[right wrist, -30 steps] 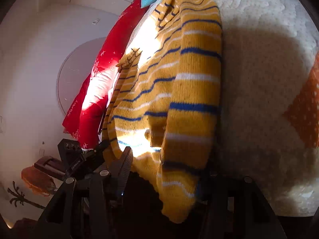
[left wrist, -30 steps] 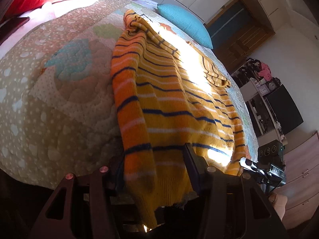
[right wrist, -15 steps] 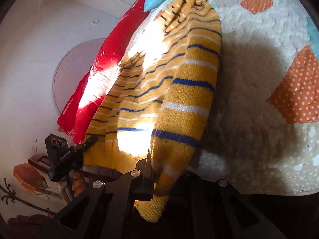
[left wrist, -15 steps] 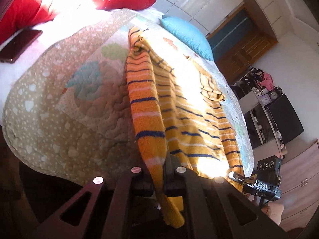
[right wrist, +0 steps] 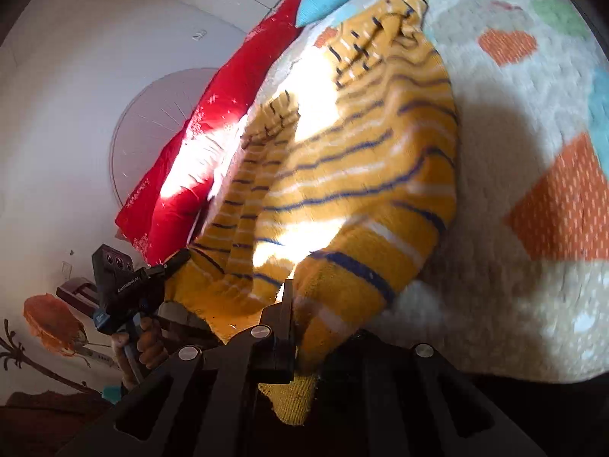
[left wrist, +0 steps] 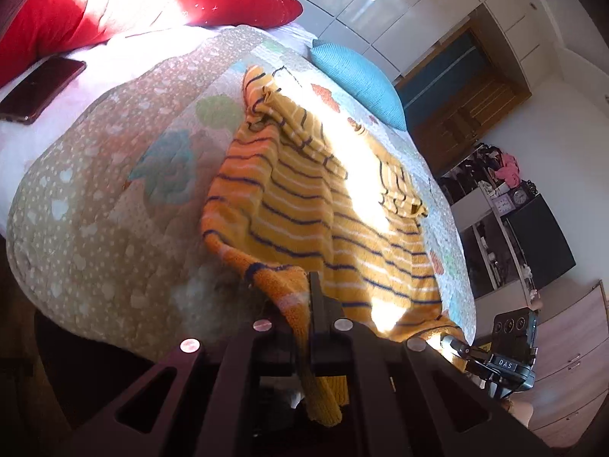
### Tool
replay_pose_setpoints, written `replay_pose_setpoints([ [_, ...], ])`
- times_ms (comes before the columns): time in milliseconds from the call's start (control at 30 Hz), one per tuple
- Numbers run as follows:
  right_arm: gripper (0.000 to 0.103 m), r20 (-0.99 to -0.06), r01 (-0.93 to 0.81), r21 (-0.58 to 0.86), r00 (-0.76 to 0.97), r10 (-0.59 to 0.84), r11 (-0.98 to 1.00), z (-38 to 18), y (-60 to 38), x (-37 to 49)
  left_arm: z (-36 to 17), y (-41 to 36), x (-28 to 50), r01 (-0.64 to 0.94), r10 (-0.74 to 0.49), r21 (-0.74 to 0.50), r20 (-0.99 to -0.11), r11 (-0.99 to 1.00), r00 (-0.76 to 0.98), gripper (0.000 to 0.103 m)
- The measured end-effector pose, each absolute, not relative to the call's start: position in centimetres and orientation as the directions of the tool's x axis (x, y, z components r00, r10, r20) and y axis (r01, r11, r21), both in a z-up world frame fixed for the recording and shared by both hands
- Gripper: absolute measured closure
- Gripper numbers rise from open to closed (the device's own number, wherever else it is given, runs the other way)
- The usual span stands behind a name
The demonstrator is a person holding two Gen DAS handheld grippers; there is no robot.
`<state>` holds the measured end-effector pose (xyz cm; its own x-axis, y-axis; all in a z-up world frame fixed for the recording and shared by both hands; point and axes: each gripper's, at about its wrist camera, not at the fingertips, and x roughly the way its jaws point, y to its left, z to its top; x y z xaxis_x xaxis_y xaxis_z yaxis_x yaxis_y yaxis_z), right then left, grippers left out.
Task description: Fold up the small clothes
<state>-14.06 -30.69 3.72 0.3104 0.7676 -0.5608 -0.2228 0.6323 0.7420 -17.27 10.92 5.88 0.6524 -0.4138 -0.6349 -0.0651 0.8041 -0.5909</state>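
My left tongs and right tongs are clamped on the sweater hem corners: soft, limp knit, likely stretching under its own weight.

We see the sweater ahead of our jaws: mustard yellow w/ thin navy & white stripes. Under it, quilt: beige w/ white dots, teal, green & orange patches. Beyond the jaws, red pillow w/ white stars, plain turquoise pillow.
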Motion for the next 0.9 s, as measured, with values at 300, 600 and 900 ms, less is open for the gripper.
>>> replay_pose_setpoints([
  [300,0.094,-0.501,-0.265,0.711,0.458,0.734,0.651,9.7,-30.4,0.2,10.0,11.0,-2.7,-0.061,-0.349,-0.555,-0.601,0.83,0.719,0.099],
  [600,0.091,-0.556,-0.105,0.749,0.438,0.707,0.654,5.7,-30.3,11.0,7.7,10.8,7.4,-0.143,-0.312,-0.513,-0.695,0.846,0.648,0.099],
  [900,0.058,-0.475,0.081,0.864,0.457,0.752,0.496,1.8,-32.5,18.1,4.4,14.9,12.7,-0.306,-0.339,-0.635,-0.688,0.709,0.641,0.066],
])
